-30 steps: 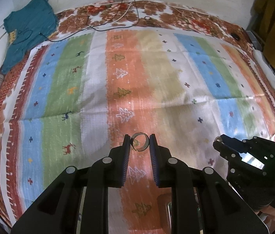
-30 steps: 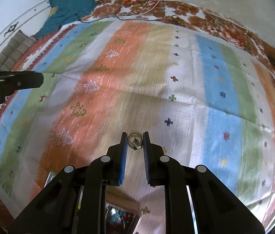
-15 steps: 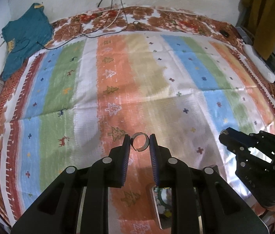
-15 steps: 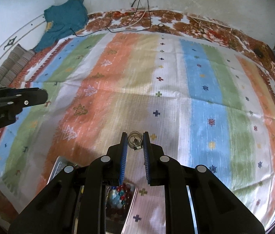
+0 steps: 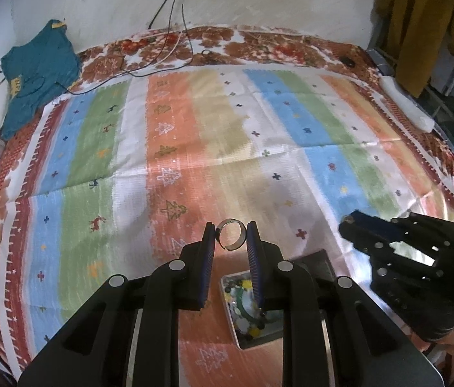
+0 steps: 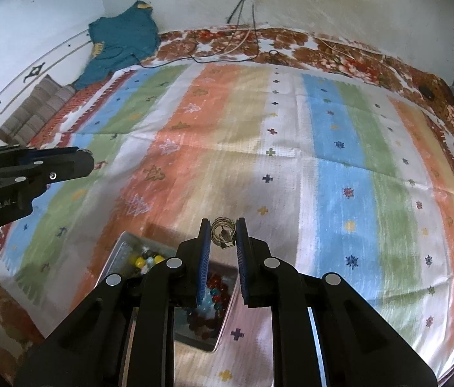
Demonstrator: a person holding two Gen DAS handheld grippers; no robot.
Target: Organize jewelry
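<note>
The left gripper (image 5: 230, 235) is raised above the bed, its fingers pointing forward and slightly down, and its two ribbed blue pads (image 5: 208, 242) are closed narrowly on a plain metal band ring (image 5: 230, 234). The ring is a smooth, silver-toned open band with a small gap in its lower left; its opening faces the camera, so its axis runs along the fingers. The right gripper (image 6: 223, 233) is held in the same forward-pointing attitude beside the left one and clamps a wire coil ring (image 6: 223, 233) between its pads (image 6: 205, 242). This ring consists of several turns of thin wire with a small blocky piece at its lower right; its opening also faces the camera. Beneath both grippers, a shallow rectangular metal tray (image 6: 120, 251) lies on the striped woven cloth (image 6: 333, 167), which carries tree, cross and star motifs. One compartment holds yellow, white and dark beads (image 6: 144, 259); the adjacent one holds red and blue beads (image 6: 215, 290). A teal garment (image 5: 38, 71) lies at the far left corner.
</note>
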